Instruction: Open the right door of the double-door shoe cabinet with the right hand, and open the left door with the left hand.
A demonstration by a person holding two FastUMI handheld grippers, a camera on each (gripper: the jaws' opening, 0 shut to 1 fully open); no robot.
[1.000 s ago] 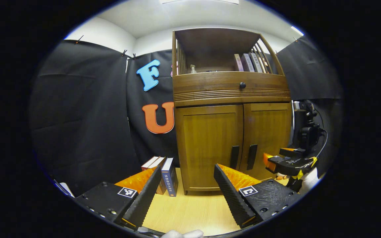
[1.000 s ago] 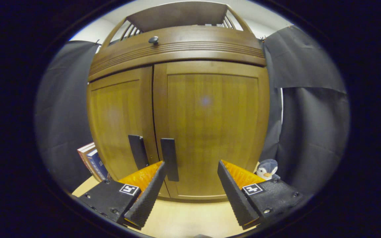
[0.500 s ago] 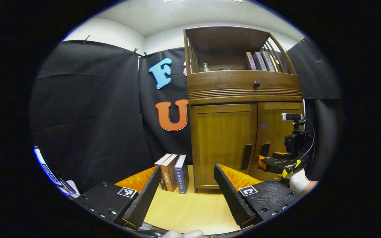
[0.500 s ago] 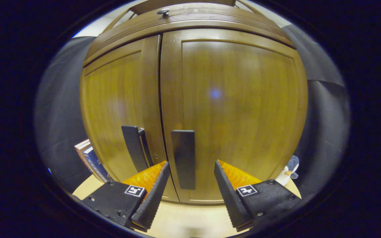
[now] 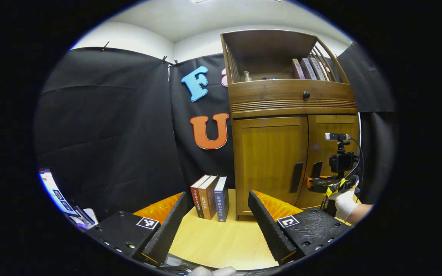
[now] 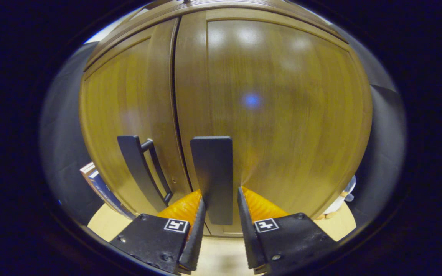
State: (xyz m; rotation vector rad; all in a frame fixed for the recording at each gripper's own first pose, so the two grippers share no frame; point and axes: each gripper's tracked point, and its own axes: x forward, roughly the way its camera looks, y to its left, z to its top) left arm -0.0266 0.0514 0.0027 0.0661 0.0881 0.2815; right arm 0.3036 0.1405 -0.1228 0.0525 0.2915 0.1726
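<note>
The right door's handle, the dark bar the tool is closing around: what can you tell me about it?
The right door's handle is a flat, dark, upright bar with a matte look, mounted low on the right door beside the centre seam. The door looks shut. The right gripper straddles the bar's lower part, one finger at each side, very close; firm pressing cannot be confirmed. In the left gripper view it shows as a small dark strip just above that gripper.

Left gripper view back from the cabinet (image 5: 294,115); right gripper view close against its doors.
</note>
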